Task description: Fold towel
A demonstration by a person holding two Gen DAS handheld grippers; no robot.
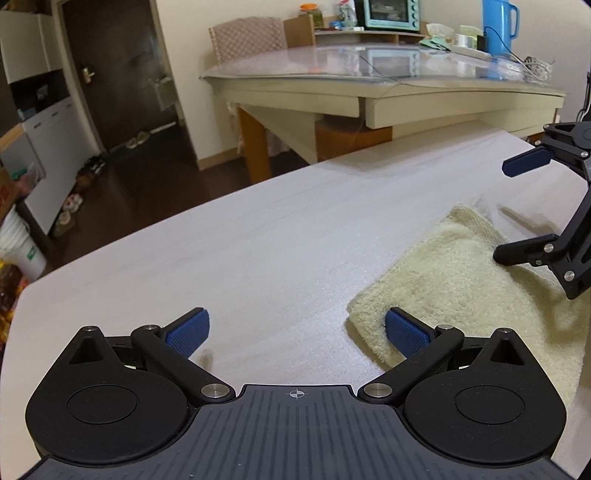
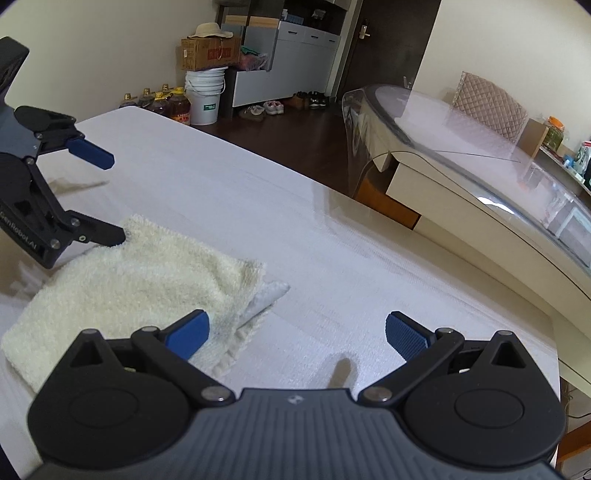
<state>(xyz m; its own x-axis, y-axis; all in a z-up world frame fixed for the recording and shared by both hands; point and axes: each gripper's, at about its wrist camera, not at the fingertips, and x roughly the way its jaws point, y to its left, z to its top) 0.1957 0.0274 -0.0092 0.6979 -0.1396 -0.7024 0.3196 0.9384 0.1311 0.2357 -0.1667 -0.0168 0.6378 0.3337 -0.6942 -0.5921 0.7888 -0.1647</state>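
Observation:
A cream terry towel (image 1: 454, 288) lies folded flat on the white table (image 1: 240, 240). In the right wrist view the towel (image 2: 136, 273) shows a loose corner sticking out at its right edge. My left gripper (image 1: 297, 328) is open and empty, its right finger over the towel's near left corner. My right gripper (image 2: 297, 332) is open and empty, its left finger over the towel's near edge. Each gripper also shows in the other's view, open above the towel: the right one (image 1: 513, 210), the left one (image 2: 107, 199).
Beyond the white table stands a glass-topped dining table (image 1: 369, 74) with a blue jug (image 1: 498, 26), a toaster oven (image 1: 391, 13) and clutter. A padded chair (image 1: 247, 37), a white bucket (image 2: 205, 96), oil bottles (image 2: 162, 101), shoes and cabinets (image 2: 295, 55) line the dark floor.

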